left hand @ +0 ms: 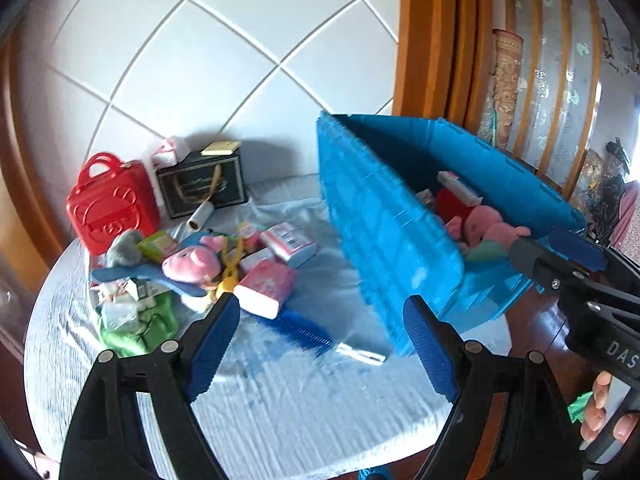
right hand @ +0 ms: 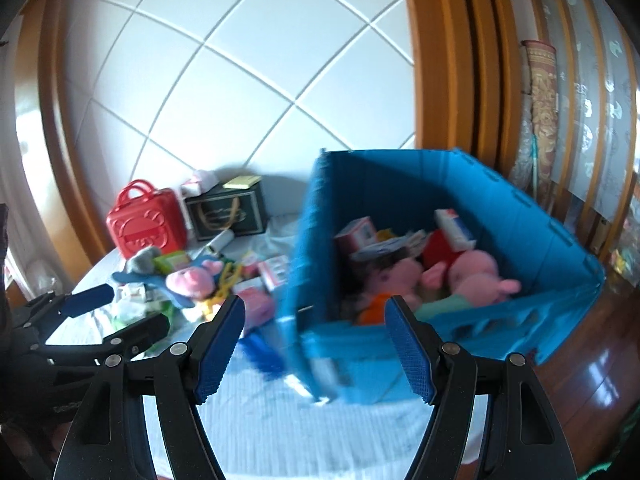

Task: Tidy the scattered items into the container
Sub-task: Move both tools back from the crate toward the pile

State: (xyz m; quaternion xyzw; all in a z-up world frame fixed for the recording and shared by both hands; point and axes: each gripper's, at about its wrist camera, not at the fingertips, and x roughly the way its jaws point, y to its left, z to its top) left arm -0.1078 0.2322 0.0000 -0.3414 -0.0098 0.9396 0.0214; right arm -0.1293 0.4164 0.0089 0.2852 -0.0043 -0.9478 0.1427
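Fingers (left hand: 216, 344) of left gripper (left hand: 324, 344) spread wide, nothing between the ribbed blue pads; same for right gripper (right hand: 316, 348), fingers (right hand: 408, 352) apart and empty. Both tilted downward over a table (left hand: 280, 400) covered in pale, ribbed cloth. Right gripper also seen from the left camera at the right edge, held by a hand (left hand: 604, 412) wrapped around its black handle, tips reaching over the near rim of the container.

Container (left hand: 384, 216): a blue plastic crate with ribbed, notched walls, standing at the table's right edge, just ahead and right of the left fingers, straight ahead of the right ones. Inside: pink plush toys (right hand: 476, 276), a red item and small boxes (right hand: 456, 228), heaped together.

Scattered items to the left of the crate, beyond the left fingers: a pink plush pig (left hand: 192, 264) on a blue and grey soft toy, a pink packet (left hand: 266, 288) closest to the fingertip, a white and pink box (left hand: 288, 240), green cloth (left hand: 140, 328), a yellow plastic piece. Blue comb (left hand: 296, 328) flat on the cloth between the fingers, blurred.

Farther back by the white tiled wall: a red moulded plastic bag (left hand: 108, 204) with handles, upright, next to a black gift bag (left hand: 204, 184) and a white roll (left hand: 200, 216).
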